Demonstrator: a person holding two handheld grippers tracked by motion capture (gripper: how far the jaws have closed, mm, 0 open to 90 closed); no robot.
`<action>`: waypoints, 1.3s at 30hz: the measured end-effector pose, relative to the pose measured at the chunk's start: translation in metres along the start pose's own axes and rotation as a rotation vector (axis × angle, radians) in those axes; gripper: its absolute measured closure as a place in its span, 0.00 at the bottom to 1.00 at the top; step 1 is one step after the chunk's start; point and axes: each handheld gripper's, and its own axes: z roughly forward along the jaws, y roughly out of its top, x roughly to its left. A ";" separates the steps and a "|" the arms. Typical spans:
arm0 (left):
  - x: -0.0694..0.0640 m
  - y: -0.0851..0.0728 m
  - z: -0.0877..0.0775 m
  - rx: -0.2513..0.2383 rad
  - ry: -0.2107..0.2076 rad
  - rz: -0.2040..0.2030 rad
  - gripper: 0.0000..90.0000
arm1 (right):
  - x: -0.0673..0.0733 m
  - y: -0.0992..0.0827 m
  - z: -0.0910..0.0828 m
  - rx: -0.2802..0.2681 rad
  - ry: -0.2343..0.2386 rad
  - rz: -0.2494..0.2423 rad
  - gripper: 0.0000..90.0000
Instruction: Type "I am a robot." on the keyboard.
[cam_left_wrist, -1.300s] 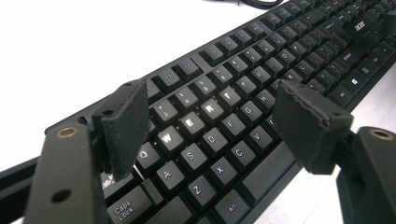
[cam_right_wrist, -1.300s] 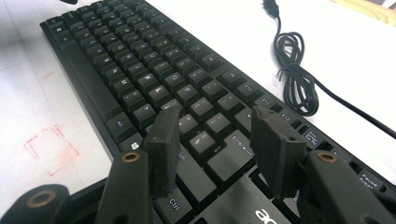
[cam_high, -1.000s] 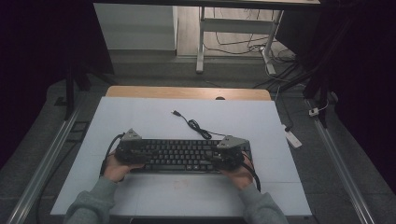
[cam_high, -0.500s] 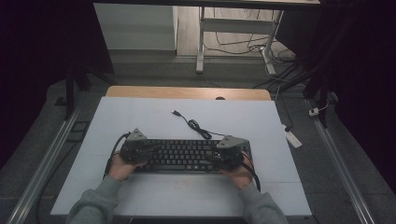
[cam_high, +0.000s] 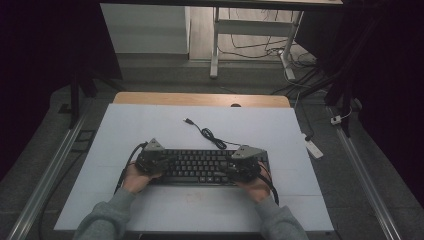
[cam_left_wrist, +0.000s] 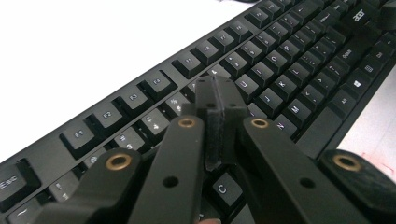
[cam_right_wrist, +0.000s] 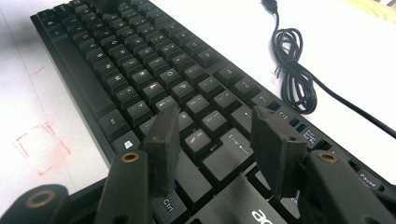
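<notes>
While over keyboard (cam_high: 202, 166), left claw (cam_left_wrist: 216, 100) just closed, empty; right claw (cam_right_wrist: 218, 135) apart.

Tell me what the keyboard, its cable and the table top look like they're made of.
Keyboard: likely matte black plastic, moulded keys with printed white legends and soft highlights. Cable: looks like black rubbery sheathing, coiled in loose bends, smooth with a slight sheen. Table top: a flat white, matte sheet, perhaps laminate or board; a wooden-looking strip shows along its far edge.
</notes>
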 end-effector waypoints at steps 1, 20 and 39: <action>0.000 0.000 0.001 0.005 0.001 0.001 0.99 | 0.000 0.000 0.000 0.000 0.000 0.001 0.58; -0.001 0.000 0.018 0.032 0.015 0.005 0.99 | 0.001 0.000 0.001 0.007 -0.002 -0.001 0.58; 0.000 0.001 0.004 -0.039 0.006 -0.005 0.89 | 0.000 0.000 -0.001 0.001 -0.006 -0.002 0.58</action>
